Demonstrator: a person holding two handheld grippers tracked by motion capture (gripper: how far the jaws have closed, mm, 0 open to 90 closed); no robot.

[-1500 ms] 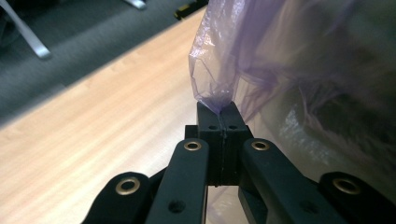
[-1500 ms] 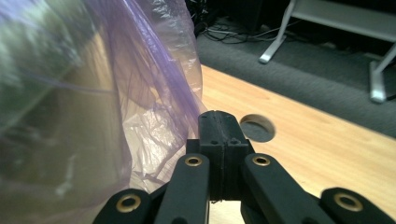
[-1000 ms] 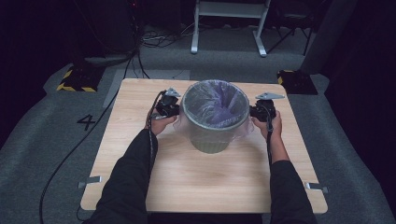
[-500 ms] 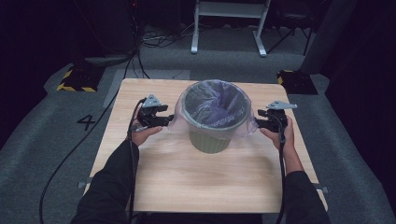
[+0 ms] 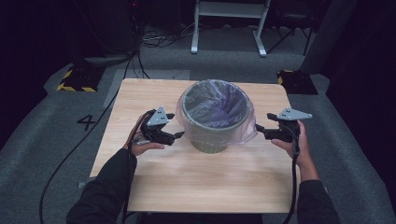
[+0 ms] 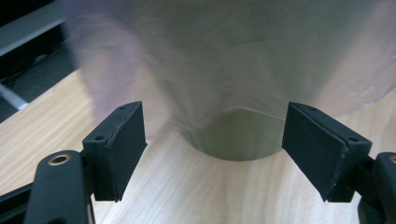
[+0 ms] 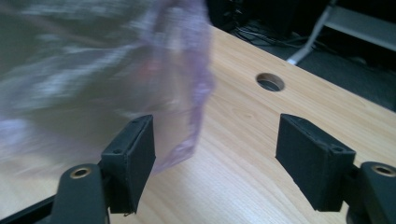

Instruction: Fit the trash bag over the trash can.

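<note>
A green bin (image 5: 212,135) stands upright near the middle of the wooden tabletop (image 5: 196,186), a little toward the far edge. A thin, pale purple plastic liner (image 5: 215,105) sits inside it, folded over the rim and hanging down the outer wall; on the right side a loose flap of it bulges outward. Inside the bin only the crumpled liner can be seen.

The left gripper (image 5: 173,133) is held just left of the bin, low near its base, its fingers (image 6: 122,144) released and spread wide with nothing between them. In the left gripper view the bin wall and the hanging liner hem (image 6: 233,112) lie straight ahead, apart from both fingers. The right gripper (image 5: 259,131) is held just right of the bin, close to the loose flap, its fingers (image 7: 133,158) also released and holding nothing. In the right gripper view the blurred liner flap (image 7: 187,116) hangs next to the left finger; whether it touches cannot be told.

The near half of the tabletop is bare wood, and open strips run along the left and right edges. A round hole (image 7: 270,82) is cut in the tabletop beyond the right gripper.
</note>
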